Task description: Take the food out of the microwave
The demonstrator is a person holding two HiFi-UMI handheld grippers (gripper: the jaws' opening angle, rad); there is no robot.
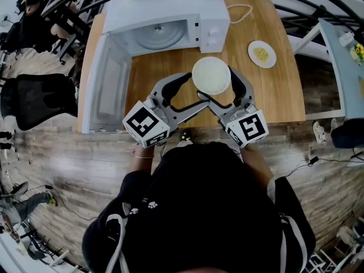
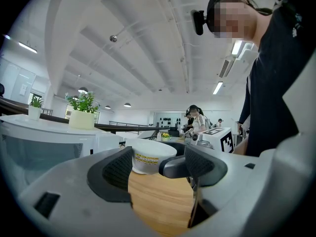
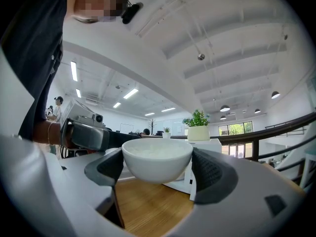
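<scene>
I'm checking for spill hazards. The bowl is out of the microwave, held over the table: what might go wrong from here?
1. Only the right gripper clamps the bowl, fingers on its curved sides above the table; it might slip or tip and spill the food.
2. The left gripper, fingers apart, sits close beside the bowl and may nudge it.
3. The microwave door stands open at the left; an arm could catch it.

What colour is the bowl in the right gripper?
Plain white bowl; clearest in the right gripper view.
</scene>
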